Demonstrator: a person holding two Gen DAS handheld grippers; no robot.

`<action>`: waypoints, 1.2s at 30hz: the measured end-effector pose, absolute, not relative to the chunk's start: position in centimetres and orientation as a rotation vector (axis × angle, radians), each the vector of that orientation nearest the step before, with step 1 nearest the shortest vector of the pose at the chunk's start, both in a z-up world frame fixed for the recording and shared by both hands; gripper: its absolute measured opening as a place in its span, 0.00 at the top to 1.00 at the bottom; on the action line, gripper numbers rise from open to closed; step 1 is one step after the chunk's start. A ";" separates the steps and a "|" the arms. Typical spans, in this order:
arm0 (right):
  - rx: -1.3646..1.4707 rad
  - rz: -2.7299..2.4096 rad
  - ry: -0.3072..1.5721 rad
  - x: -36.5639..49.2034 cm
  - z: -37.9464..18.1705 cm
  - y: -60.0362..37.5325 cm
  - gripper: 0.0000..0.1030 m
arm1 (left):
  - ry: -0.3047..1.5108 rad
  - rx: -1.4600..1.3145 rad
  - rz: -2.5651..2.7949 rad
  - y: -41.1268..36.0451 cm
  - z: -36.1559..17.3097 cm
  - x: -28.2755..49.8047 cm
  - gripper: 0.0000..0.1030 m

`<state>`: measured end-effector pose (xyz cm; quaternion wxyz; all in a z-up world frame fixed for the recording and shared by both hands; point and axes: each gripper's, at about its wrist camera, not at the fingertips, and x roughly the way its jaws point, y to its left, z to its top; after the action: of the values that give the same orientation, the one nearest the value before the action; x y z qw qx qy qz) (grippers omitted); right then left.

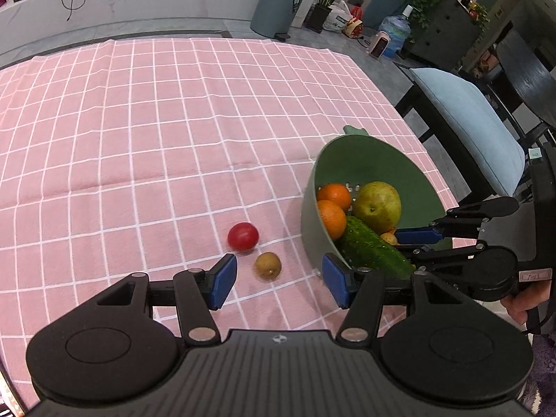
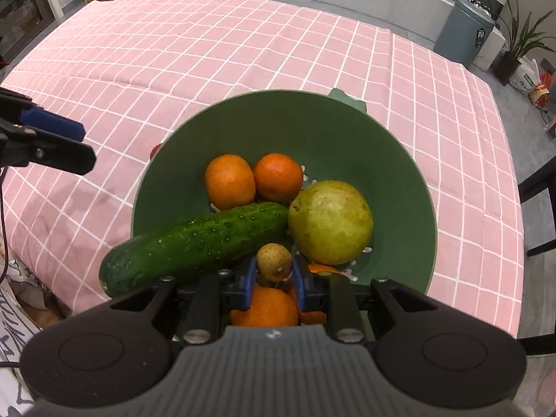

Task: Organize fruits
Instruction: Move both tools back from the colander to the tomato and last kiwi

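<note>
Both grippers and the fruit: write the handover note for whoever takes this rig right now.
Left gripper: jaws open, empty, low over the pink checked tablecloth, facing the two loose fruits.
Right gripper: jaws shut on a small brown fruit, held over the near side of the green colander.
In the colander: two oranges, a pear, a cucumber sticking out over the rim, and another orange under the right gripper.
Done: most produce is in.
Left: release the held fruit, then collect the tomato and the second small brown fruit from the cloth.
</note>
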<state>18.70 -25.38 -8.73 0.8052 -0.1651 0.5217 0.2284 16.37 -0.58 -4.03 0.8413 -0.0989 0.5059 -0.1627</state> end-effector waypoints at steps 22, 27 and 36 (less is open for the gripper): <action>-0.399 0.603 0.789 13.2 -1.2 -19.6 0.57 | 0.900 -0.186 -0.378 1.6 -2.2 12.8 0.35; -0.483 0.673 0.774 12.8 -1.7 -17.1 0.57 | 0.902 -0.202 -0.370 2.5 -3.4 12.8 0.35; -0.669 0.782 0.766 13.2 -3.4 -14.5 0.57 | 0.904 -0.208 -0.396 3.6 -5.8 13.4 0.35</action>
<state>13.16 -14.50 -3.41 0.8012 -0.3121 0.3573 0.3646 13.45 3.63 -5.77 0.8755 -0.0999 0.4329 -0.1899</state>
